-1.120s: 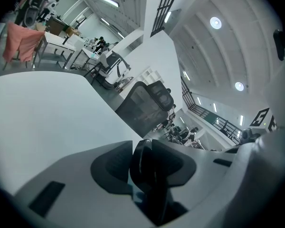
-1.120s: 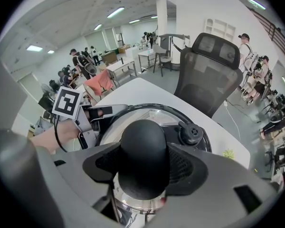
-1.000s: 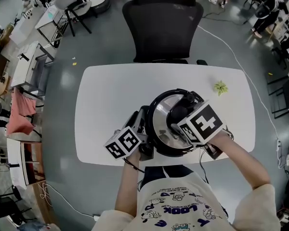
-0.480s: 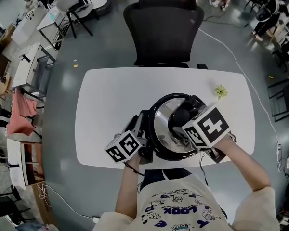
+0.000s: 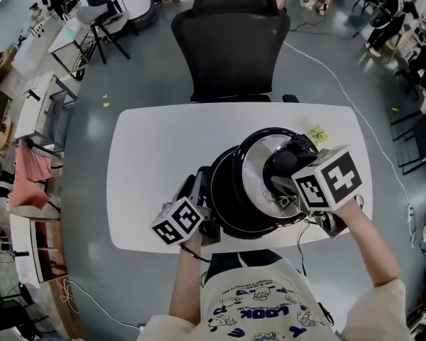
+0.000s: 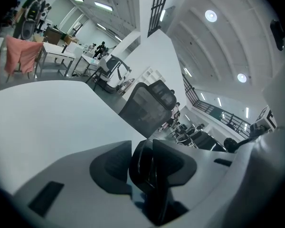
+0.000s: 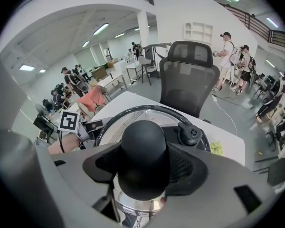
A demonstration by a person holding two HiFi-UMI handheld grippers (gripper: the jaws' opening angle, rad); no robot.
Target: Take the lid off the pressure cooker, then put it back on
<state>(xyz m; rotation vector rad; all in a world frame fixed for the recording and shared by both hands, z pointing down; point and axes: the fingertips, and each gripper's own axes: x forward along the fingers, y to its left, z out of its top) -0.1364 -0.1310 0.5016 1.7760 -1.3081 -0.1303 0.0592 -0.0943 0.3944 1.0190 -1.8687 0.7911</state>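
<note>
Right claw (image 5: 284,175) angled down on knob (image 7: 143,146), left claw (image 5: 202,206) gripping handle (image 6: 149,184)

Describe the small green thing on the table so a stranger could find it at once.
Find the white table before the black office chair. Towards its far right corner, just beyond the pressure cooker lid, lies a small green thing. It alone is green; everything else there is black, steel or white.

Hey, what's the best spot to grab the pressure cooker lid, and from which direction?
Grip the round black knob at the centre of the lid, coming from above with one jaw on each side. It stands proud of the broad, flat steel disc, whose rim looks too wide to pinch. The right gripper holds it this way.
</note>
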